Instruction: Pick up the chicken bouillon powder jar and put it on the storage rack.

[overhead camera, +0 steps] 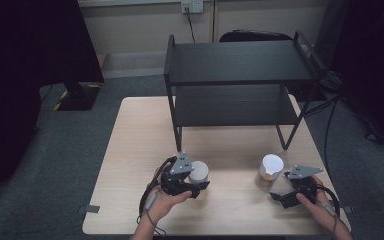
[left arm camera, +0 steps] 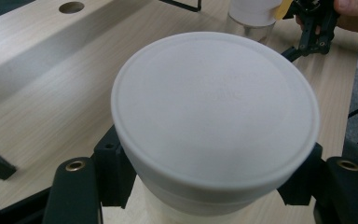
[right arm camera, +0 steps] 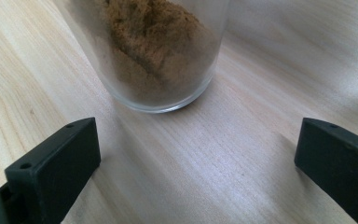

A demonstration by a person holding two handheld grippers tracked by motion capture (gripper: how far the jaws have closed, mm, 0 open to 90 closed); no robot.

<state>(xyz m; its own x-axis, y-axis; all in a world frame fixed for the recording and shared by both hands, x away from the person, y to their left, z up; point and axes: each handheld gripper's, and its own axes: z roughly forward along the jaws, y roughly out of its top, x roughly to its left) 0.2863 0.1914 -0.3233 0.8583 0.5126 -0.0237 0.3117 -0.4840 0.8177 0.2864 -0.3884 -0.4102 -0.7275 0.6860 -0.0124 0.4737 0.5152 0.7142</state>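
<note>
A jar with a white lid sits between the jaws of my left gripper at the table's front left of centre. In the left gripper view the white lid is close up, and both black jaws of my left gripper press on the jar below it. A second jar with a white lid stands on the table at the front right. It is clear glass with brown powder inside. My right gripper rests just short of it, jaws wide apart with bare wood between them.
A black two-tier shelf rack stands on the back half of the table, its front feet a little behind the jars. The left part of the tabletop is bare wood. A round hole sits in the tabletop in the left gripper view.
</note>
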